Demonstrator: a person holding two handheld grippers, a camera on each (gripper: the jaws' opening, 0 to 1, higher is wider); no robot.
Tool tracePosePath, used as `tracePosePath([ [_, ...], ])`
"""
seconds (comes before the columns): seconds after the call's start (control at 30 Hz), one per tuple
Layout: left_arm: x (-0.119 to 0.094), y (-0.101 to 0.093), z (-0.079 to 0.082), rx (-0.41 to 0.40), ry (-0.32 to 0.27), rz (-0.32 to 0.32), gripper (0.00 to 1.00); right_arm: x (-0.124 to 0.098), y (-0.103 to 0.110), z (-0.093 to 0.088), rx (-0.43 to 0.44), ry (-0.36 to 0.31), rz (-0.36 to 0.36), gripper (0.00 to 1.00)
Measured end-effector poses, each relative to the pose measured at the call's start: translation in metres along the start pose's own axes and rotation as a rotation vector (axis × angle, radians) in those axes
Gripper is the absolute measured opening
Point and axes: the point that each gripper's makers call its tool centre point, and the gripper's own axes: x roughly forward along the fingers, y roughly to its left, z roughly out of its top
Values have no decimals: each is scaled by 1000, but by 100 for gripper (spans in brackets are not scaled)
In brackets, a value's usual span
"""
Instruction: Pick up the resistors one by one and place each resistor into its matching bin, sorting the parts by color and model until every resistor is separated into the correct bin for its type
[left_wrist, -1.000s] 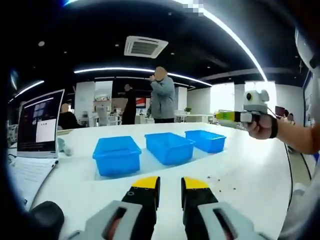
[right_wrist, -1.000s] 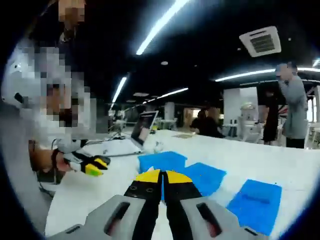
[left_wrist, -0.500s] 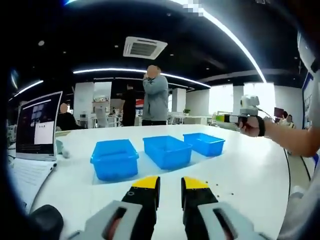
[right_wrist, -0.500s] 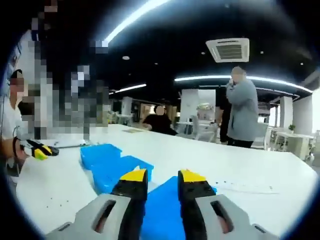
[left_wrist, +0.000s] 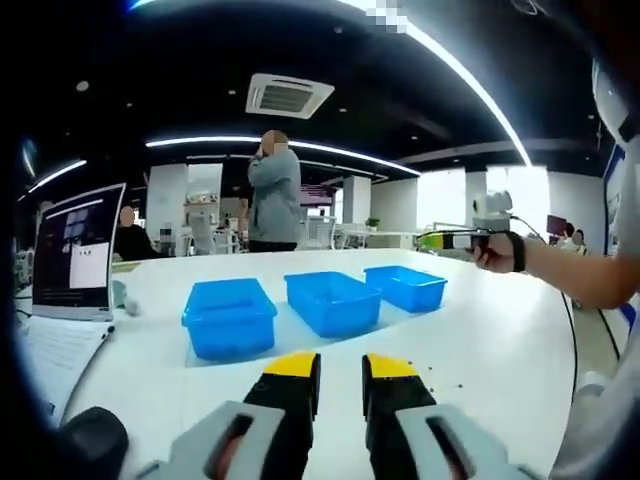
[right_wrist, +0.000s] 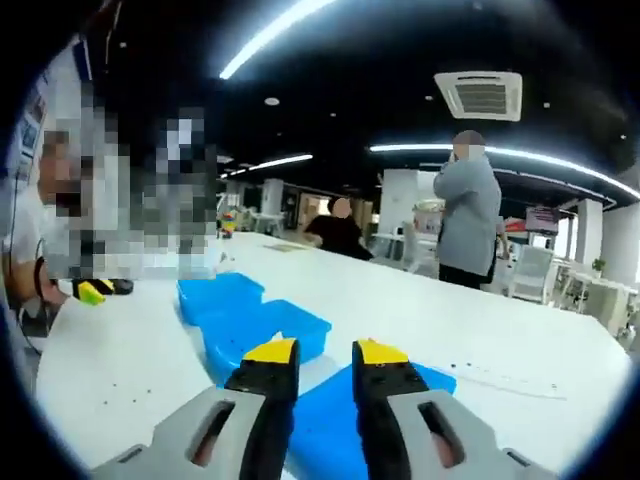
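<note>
White surface (left_wrist: 500, 340) before us: three blue bins (left_wrist: 333, 300) in a row, tiny resistors (left_wrist: 440, 375) scattered near our left gripper (left_wrist: 341, 366). Both it and our right gripper (right_wrist: 325, 352) show fingers narrowly parted, holding nothing. One laptop (left_wrist: 78, 250) left.

- The left gripper (left_wrist: 340, 372) has two black jaws with yellow tips, each set on a light grey moulded base with an oval slot (the slots look reddish inside).
- The right gripper (right_wrist: 325, 358) is built the same: yellow tips, black jaws, grey bases with dark oval slots.
- In the left gripper view, the right gripper shows from the side, yellow-green at the front and grey-white behind.
- The hand (left_wrist: 493, 256) wears a black wrist strap.
</note>
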Motion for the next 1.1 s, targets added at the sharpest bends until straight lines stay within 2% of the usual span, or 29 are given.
tracePosePath([
  [0.07,0,0,1,-1,-5,-2,20,3,15,-3,-41,49,54,22],
  [0.13,0,0,1,-2,-4,-2,20,5,38,-9,-79,116,144,21],
  [0.3,-2,0,-4,-8,3,-4,19,7,102,-31,-208,301,380,18],
  [0.33,-2,0,-5,-11,5,-5,19,6,122,-38,-248,349,451,18],
  [0.4,-3,0,-6,-13,6,-3,19,2,153,-42,-291,403,545,18],
  [0.47,-3,0,-7,-18,5,-2,19,1,171,-45,-317,438,611,18],
  [0.57,-4,2,-8,-21,4,3,19,2,189,-49,-359,482,684,18],
  [0.7,-6,5,-11,-25,6,10,19,5,205,-55,-391,526,746,18],
  [0.83,-8,6,-13,-31,6,16,19,-1,217,-72,-410,609,821,18],
  [0.93,-10,7,-16,-38,8,21,19,-4,220,-89,-435,685,847,16],
  [1.1,-10,8,-20,-45,14,22,19,-1,222,-103,-438,728,852,14],
])
